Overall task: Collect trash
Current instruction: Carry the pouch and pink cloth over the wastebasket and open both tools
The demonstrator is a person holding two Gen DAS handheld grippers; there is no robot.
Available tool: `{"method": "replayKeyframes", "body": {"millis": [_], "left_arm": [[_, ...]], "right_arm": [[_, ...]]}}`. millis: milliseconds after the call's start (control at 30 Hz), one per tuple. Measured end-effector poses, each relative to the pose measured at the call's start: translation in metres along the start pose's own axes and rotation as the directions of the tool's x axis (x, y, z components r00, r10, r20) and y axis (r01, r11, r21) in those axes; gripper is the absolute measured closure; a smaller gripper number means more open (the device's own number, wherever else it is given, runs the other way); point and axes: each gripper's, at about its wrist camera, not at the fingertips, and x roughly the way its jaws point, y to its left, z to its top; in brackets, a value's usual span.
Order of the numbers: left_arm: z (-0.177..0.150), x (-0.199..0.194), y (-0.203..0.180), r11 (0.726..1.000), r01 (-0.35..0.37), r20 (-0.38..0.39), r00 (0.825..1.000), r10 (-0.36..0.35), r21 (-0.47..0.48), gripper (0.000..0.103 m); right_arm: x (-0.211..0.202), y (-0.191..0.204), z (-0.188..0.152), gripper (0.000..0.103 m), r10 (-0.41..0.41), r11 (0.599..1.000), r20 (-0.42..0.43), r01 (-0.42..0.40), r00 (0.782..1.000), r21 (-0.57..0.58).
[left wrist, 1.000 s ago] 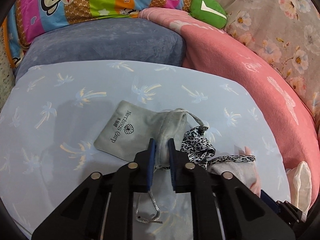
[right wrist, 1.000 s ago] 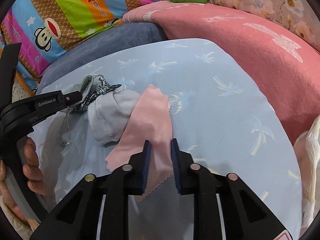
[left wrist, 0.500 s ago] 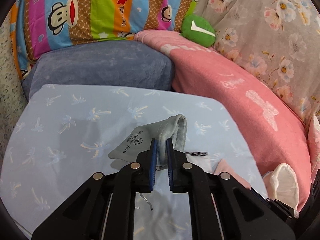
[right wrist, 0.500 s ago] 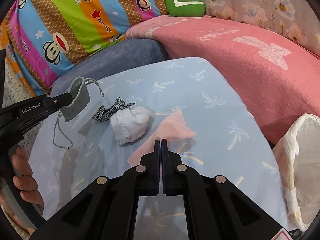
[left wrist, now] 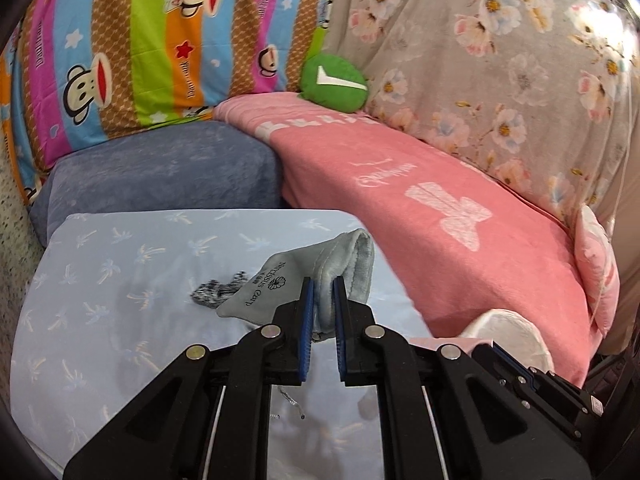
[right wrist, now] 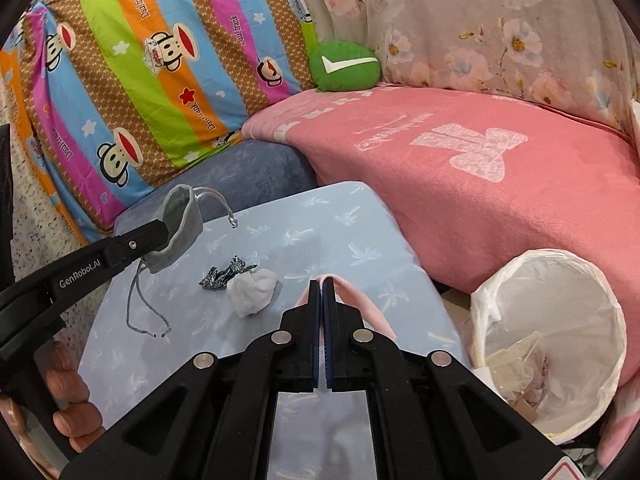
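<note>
Both loads lifted off the bench (right wrist: 360, 216) since a second ago. Left gripper (left wrist: 320, 292) clamped on grey drawstring pouch (left wrist: 320, 264), hanging clear, cord trailing. Right gripper (right wrist: 321, 286) closed on pink cloth (right wrist: 360, 300). Lined bin (right wrist: 560, 320) just right of bench, some trash already inside. Neither load dropped yet. Remaining on bench: white sock (right wrist: 252, 290), leopard-print scrap (right wrist: 224, 274).

Grey pouch (left wrist: 280, 284) read "Narcissus Carp", possibly; left gripper (right wrist: 166, 236) arm bore "GenRobot.AI"; striped cushion (right wrist: 160, 60) "Paul frank".
</note>
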Motion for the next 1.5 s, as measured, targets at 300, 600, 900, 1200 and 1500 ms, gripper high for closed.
{"method": "replayKeyframes", "body": {"millis": [300, 600, 900, 1200, 1500], "left_arm": [[-0.016, -0.012, -0.066, 0.994, 0.082, -0.014, 0.997, -0.081, 0.071, 0.093], [-0.038, -0.008, -0.122, 0.979, 0.151, -0.068, 0.987, -0.143, 0.134, 0.093], [-0.057, 0.004, -0.166, 0.961, 0.204, -0.127, 0.975, -0.182, 0.187, 0.093], [-0.072, 0.021, -0.196, 0.94, 0.261, -0.199, 0.955, -0.219, 0.218, 0.092], [-0.077, 0.035, -0.208, 0.943, 0.262, -0.234, 0.949, -0.213, 0.204, 0.074]], "right_arm": [[-0.051, -0.057, 0.0, 0.101, -0.051, 0.996, 0.061, 0.046, 0.997, 0.075], [-0.084, -0.11, -0.008, 0.101, -0.112, 0.985, 0.085, 0.099, 0.99, 0.14], [-0.099, -0.152, -0.019, 0.101, -0.156, 0.971, 0.085, 0.137, 0.984, 0.194], [-0.102, -0.181, -0.025, 0.101, -0.19, 0.958, 0.072, 0.169, 0.979, 0.23], [-0.099, -0.195, -0.028, 0.101, -0.205, 0.951, 0.065, 0.183, 0.977, 0.247]]}}
